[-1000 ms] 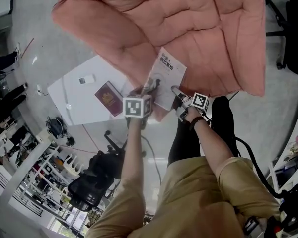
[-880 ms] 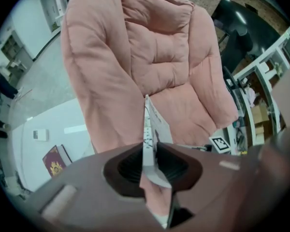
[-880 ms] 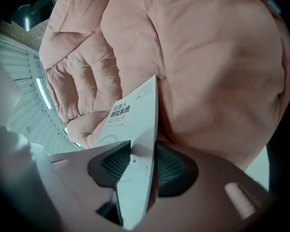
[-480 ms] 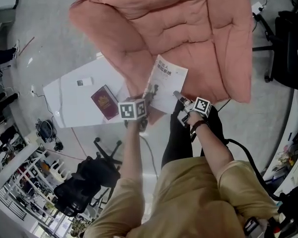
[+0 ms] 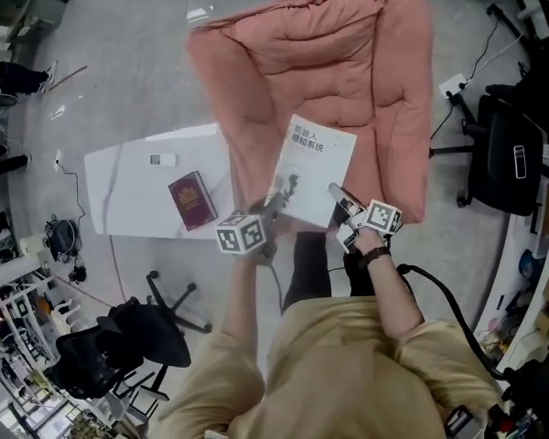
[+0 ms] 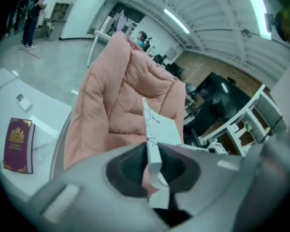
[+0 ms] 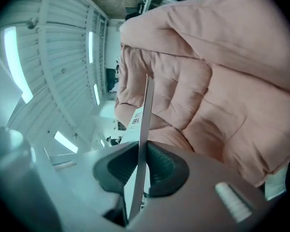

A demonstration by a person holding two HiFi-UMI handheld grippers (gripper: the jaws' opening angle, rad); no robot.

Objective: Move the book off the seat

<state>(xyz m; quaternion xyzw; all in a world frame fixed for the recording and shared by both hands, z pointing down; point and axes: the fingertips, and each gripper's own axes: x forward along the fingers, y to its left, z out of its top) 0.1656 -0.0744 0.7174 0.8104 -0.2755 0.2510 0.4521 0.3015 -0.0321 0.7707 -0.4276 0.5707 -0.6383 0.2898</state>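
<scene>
A white paperback book (image 5: 314,166) hangs over the front of the pink padded seat (image 5: 311,62), lifted and tilted. My left gripper (image 5: 276,210) is shut on its near left corner; the book's edge (image 6: 153,149) runs between the jaws in the left gripper view. My right gripper (image 5: 340,198) is shut on the near right corner, and the thin cover edge (image 7: 141,144) stands clamped between its pads in the right gripper view. The pink seat (image 7: 222,95) fills the background behind the book.
A low white table (image 5: 146,195) stands left of the seat with a dark red passport (image 5: 192,200) and a small white device (image 5: 161,160) on it. Black office chairs (image 5: 503,154) stand at the right and at the lower left (image 5: 119,346). Grey floor lies around.
Both grippers have closed onto the book's near corners. The head view has pulled back, so the seat and book sit farther off and the whole seat shows.
</scene>
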